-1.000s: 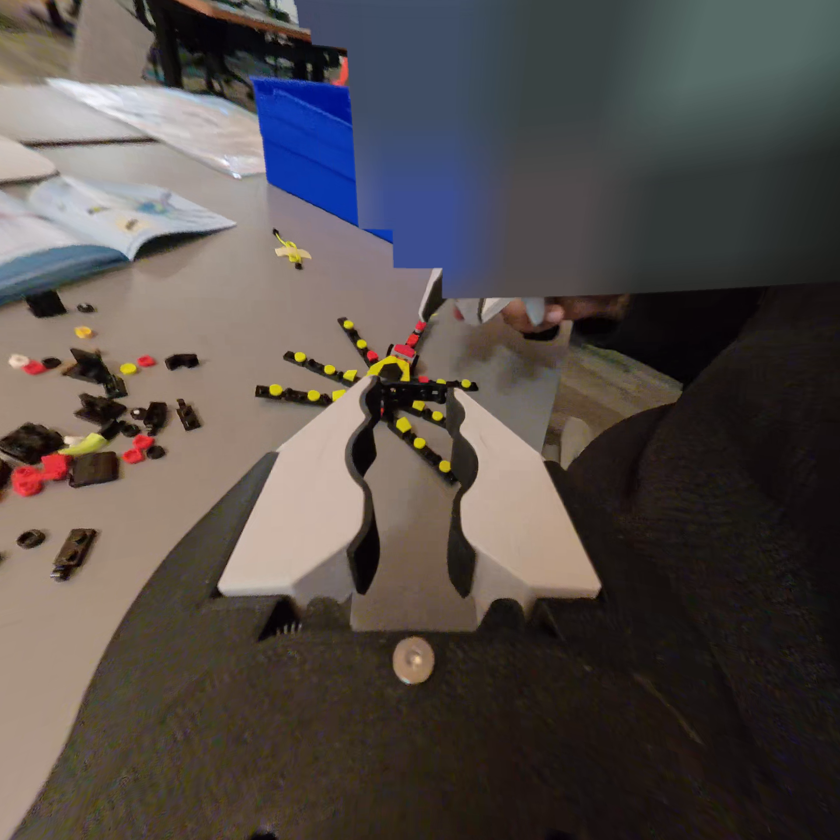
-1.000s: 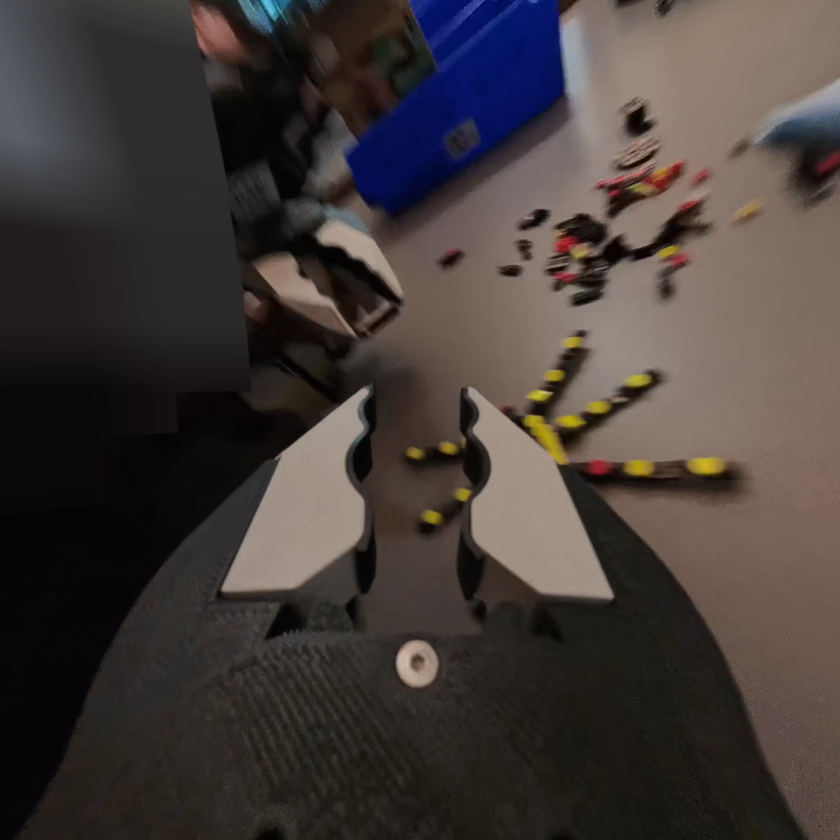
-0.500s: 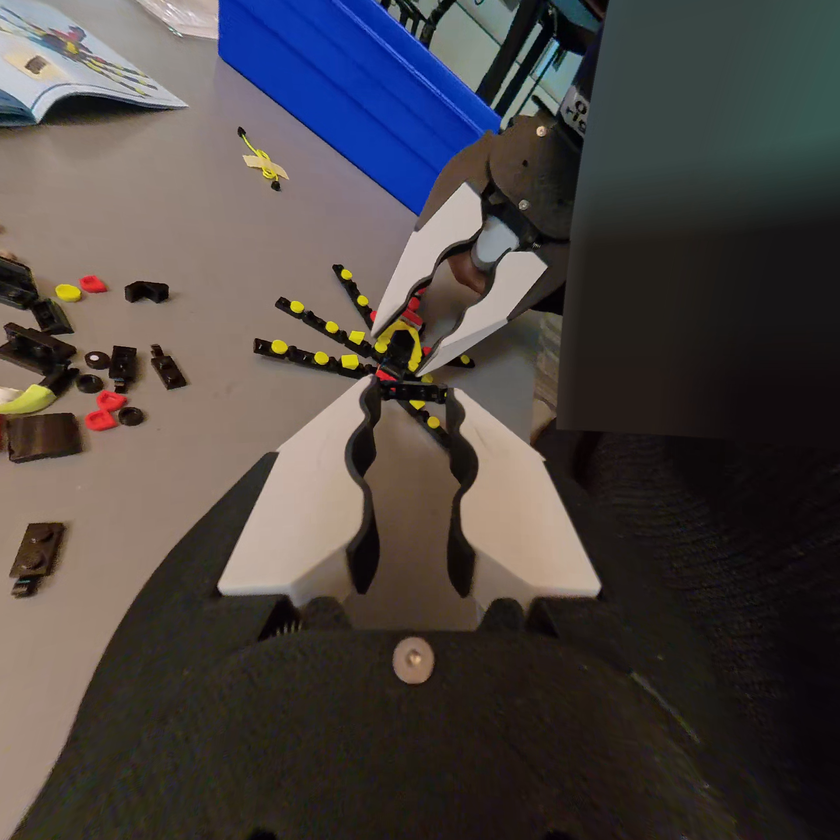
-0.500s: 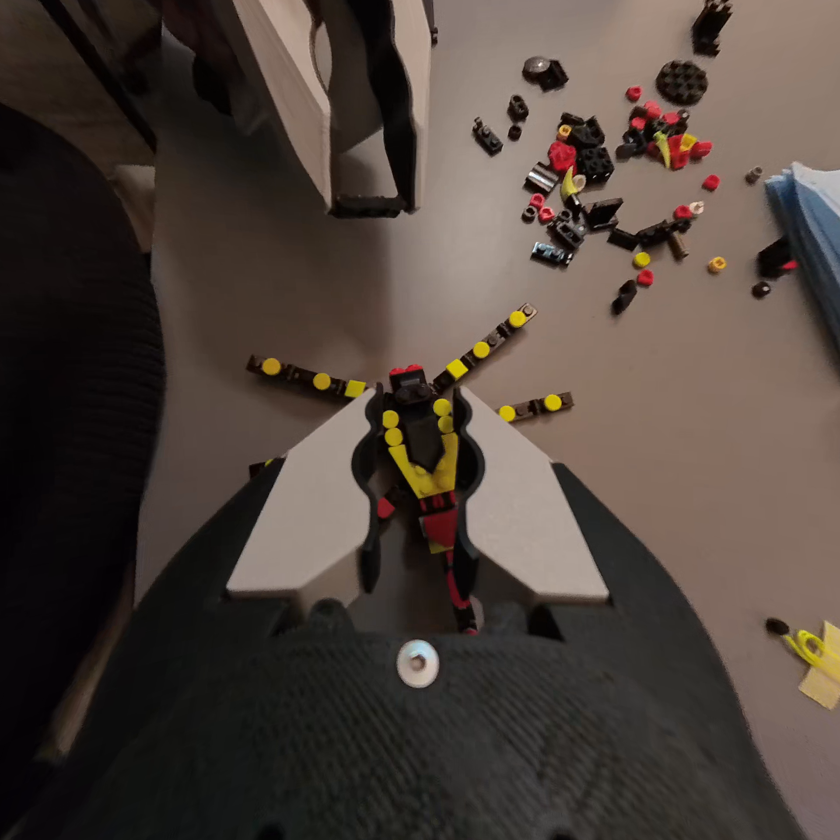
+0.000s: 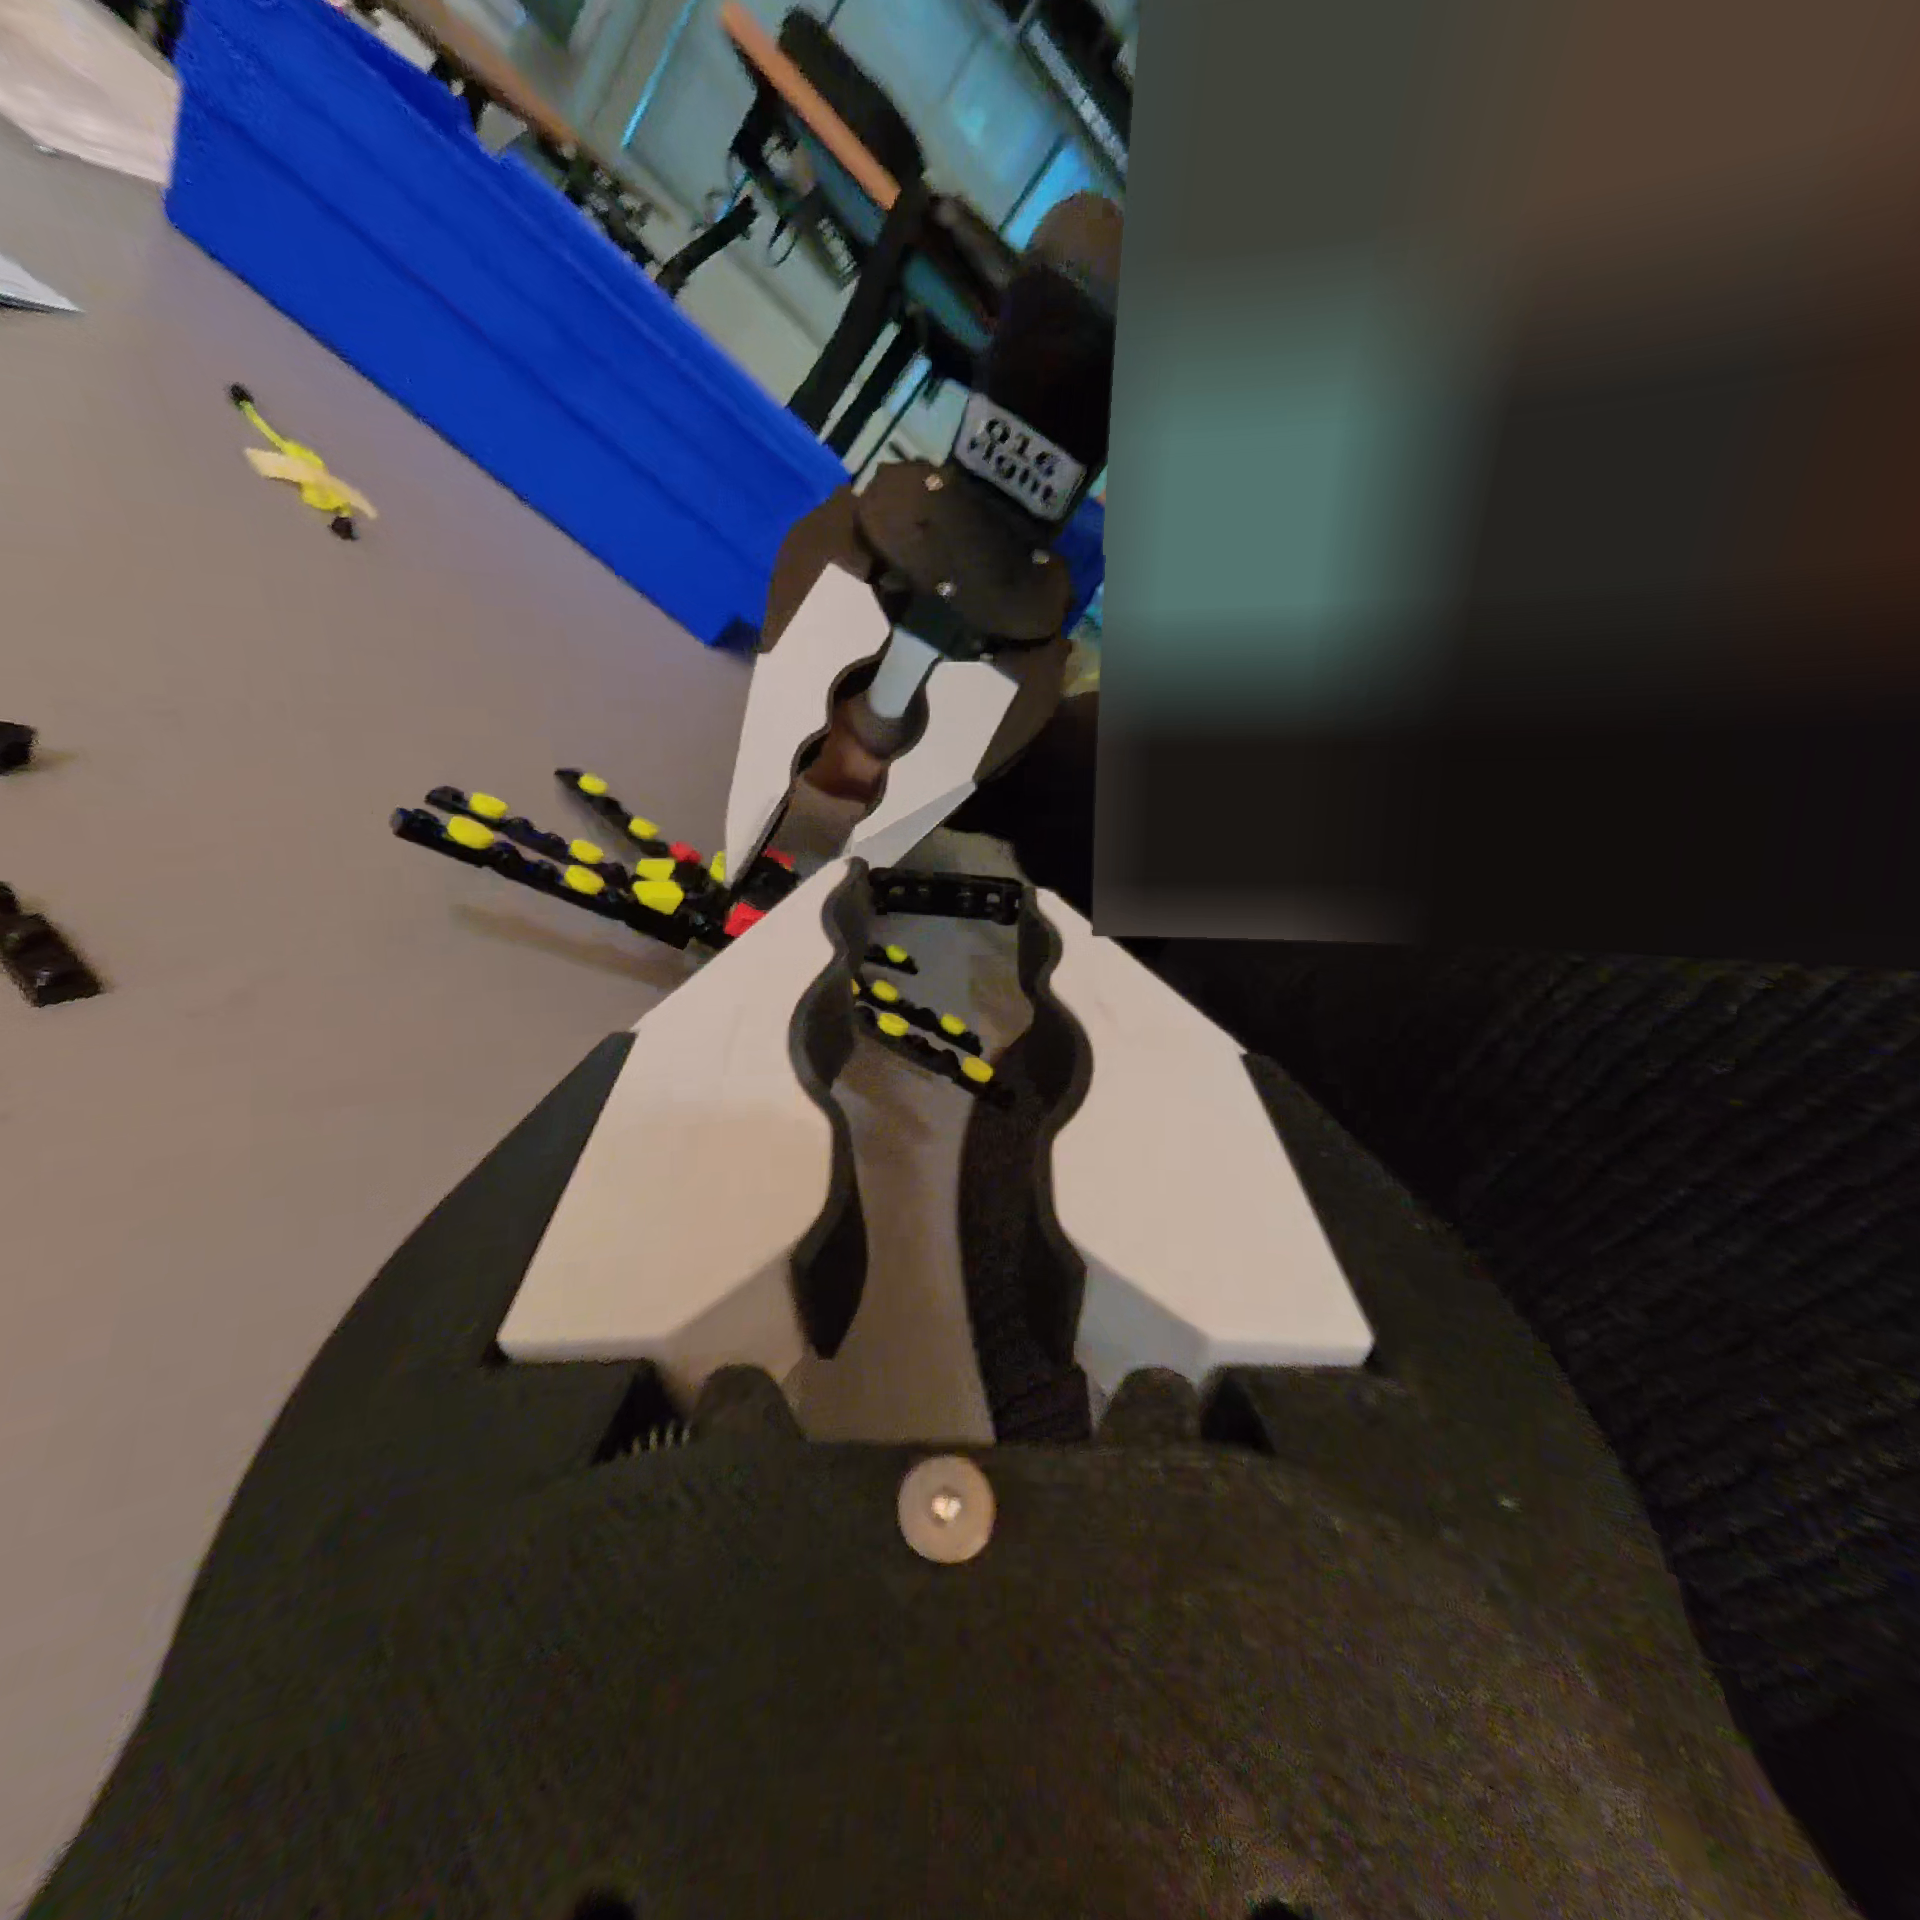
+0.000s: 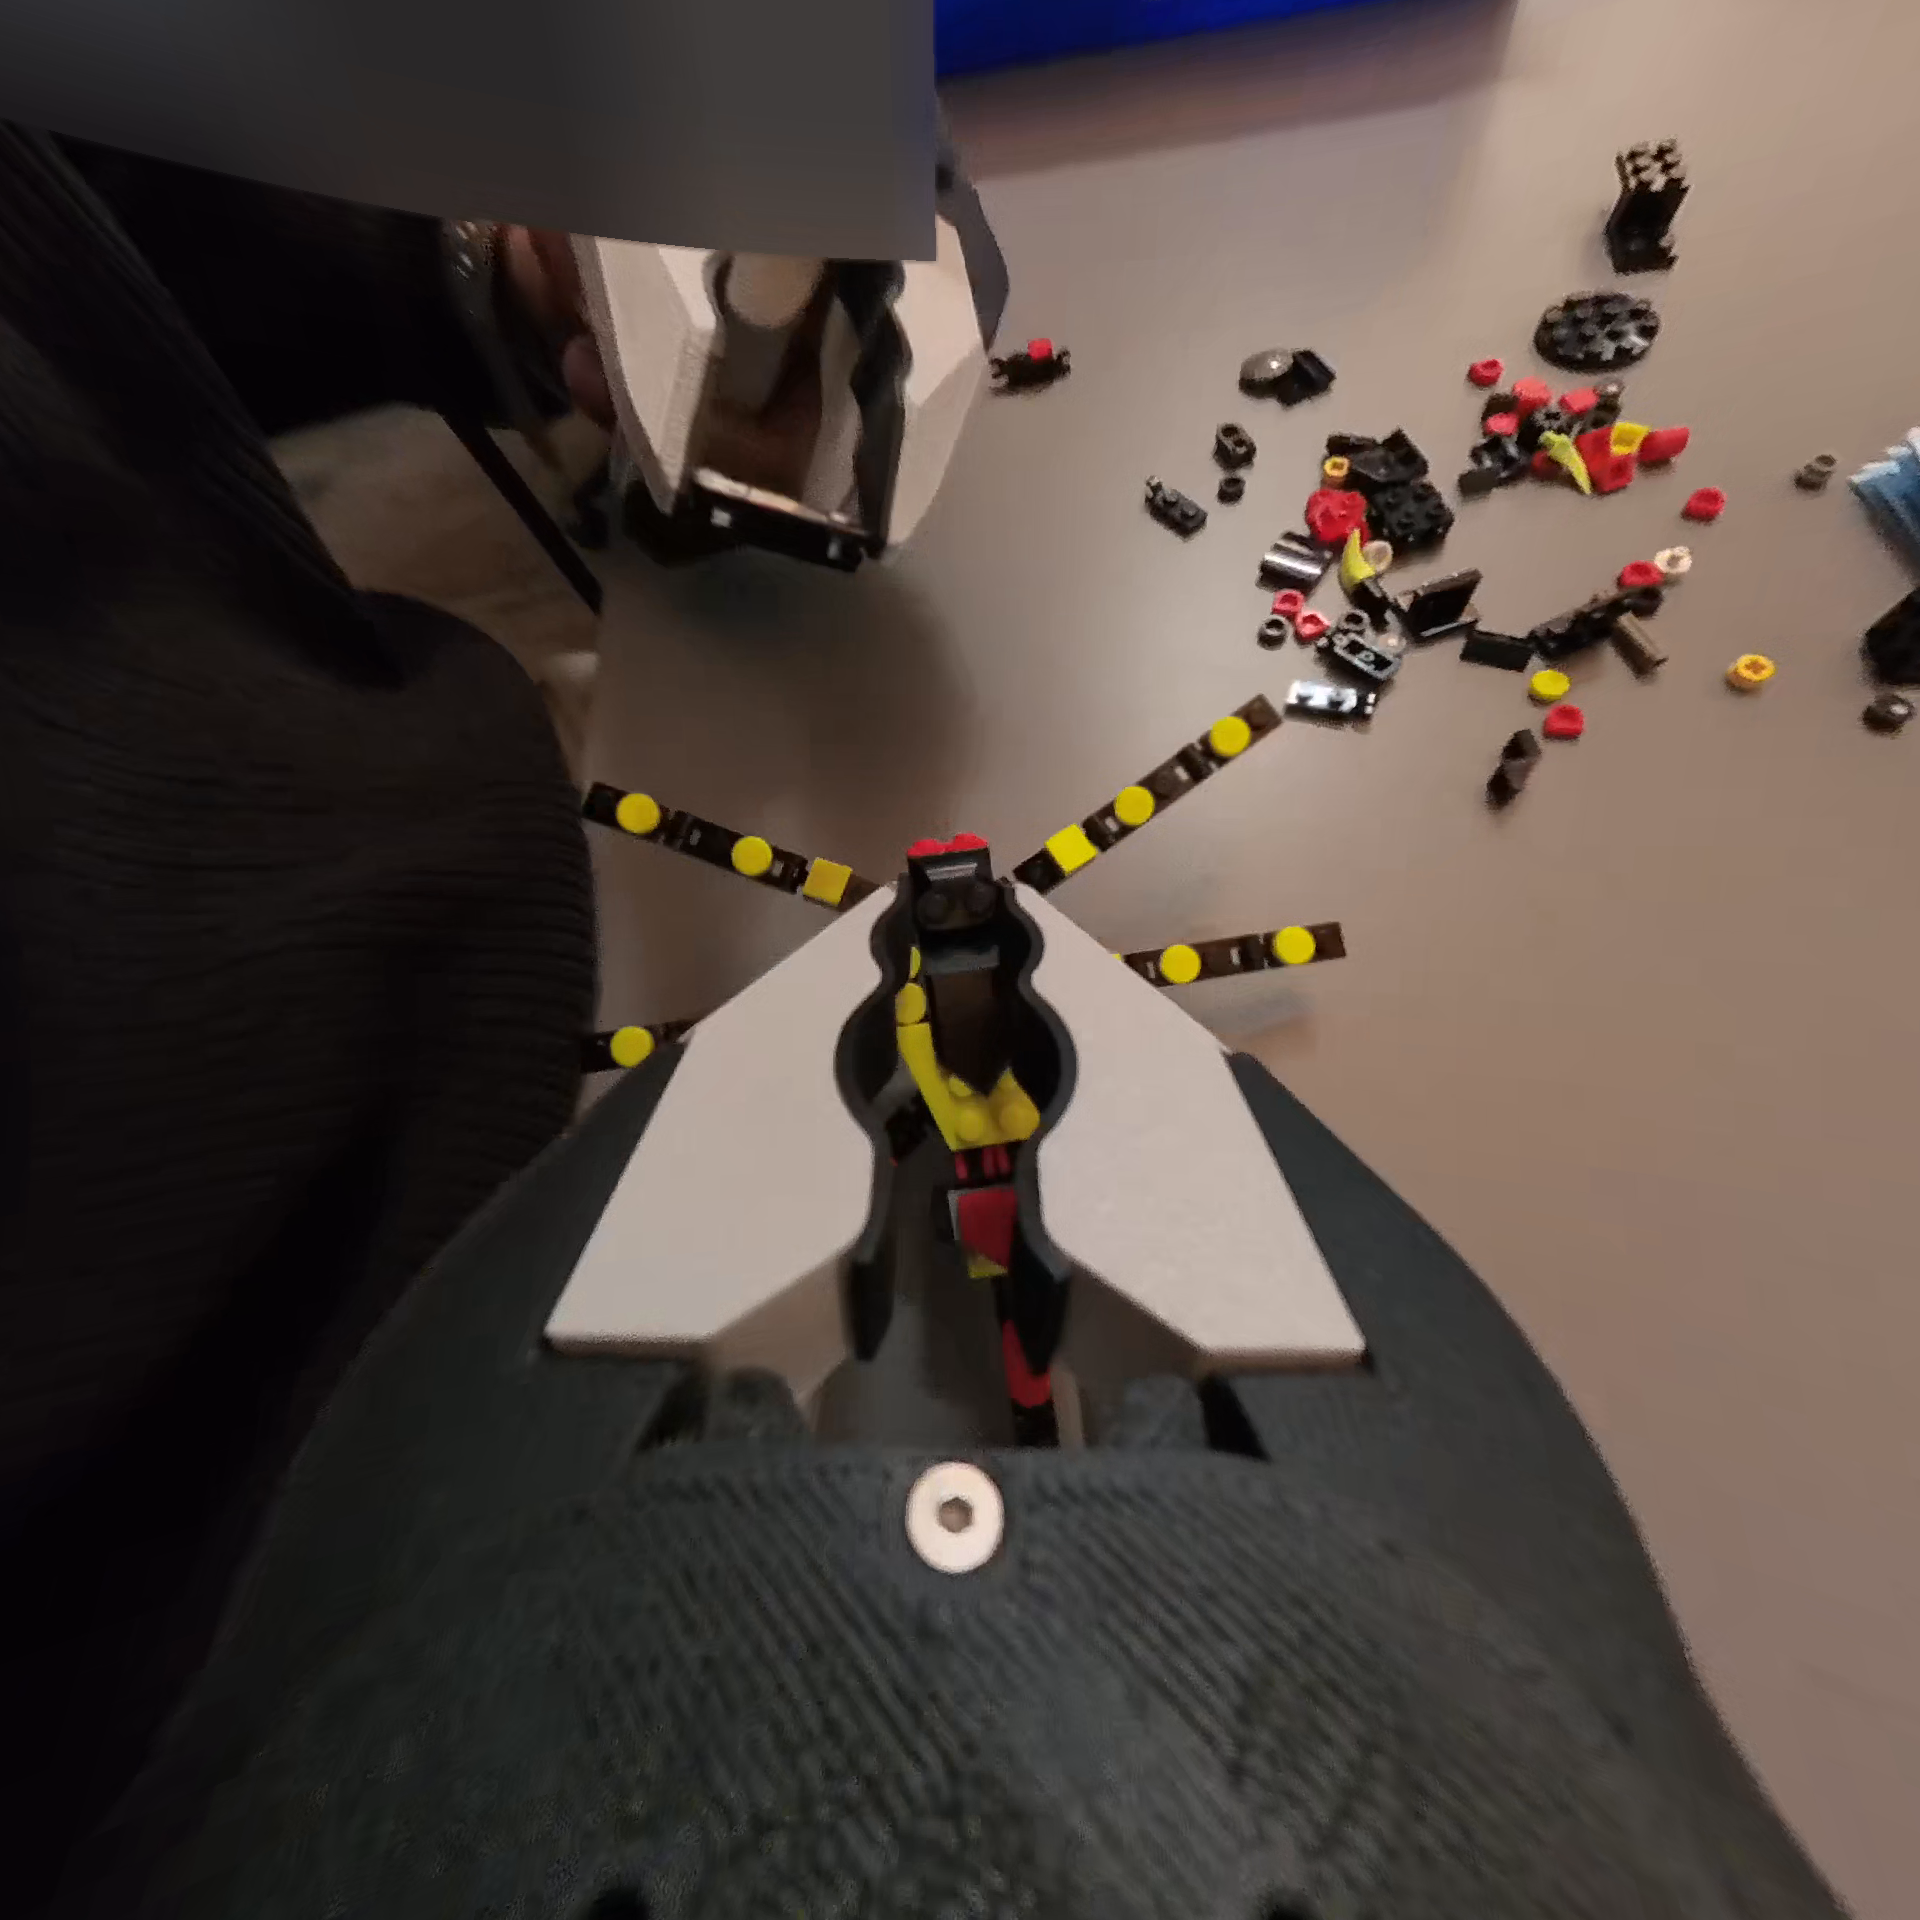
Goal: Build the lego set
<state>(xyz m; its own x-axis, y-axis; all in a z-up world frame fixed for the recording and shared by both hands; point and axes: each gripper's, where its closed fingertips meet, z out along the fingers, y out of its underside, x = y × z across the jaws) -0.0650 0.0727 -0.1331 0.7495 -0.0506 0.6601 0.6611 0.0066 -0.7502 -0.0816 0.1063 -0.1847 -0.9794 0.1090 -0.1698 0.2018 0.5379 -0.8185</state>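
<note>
A black spider-like lego model with yellow-studded legs (image 6: 1132, 805) lies on the grey table. My right gripper (image 6: 954, 904) is shut on its body (image 6: 971, 1101), with the black head and red tip showing between the fingertips. In the left wrist view the right gripper (image 5: 795, 852) points down onto the model, whose legs (image 5: 561, 862) spread to the left. My left gripper (image 5: 940, 894) is shut on a small black plate (image 5: 966, 899) held across its tips, just in front of the model. It also shows in the right wrist view (image 6: 779, 520), held above the table with the plate (image 6: 727, 514).
A pile of loose black, red and yellow pieces (image 6: 1455, 520) lies right of the model, with a round black plate (image 6: 1595, 330) behind it. A blue bin (image 5: 468, 312) stands at the back. A yellow tagged piece (image 5: 301, 473) lies near it. Dark clothing (image 6: 260, 831) fills the left. My hands' fingertips stand some 7 cm from each other. From my right tips it is roughly 25 cm to the yellow tagged piece (image 5: 301, 473); from my left, 30 cm.
My right gripper swung over the model and closed its jaws on the body. My left gripper, still holding the black plate, tilted lower and closer to the model.
</note>
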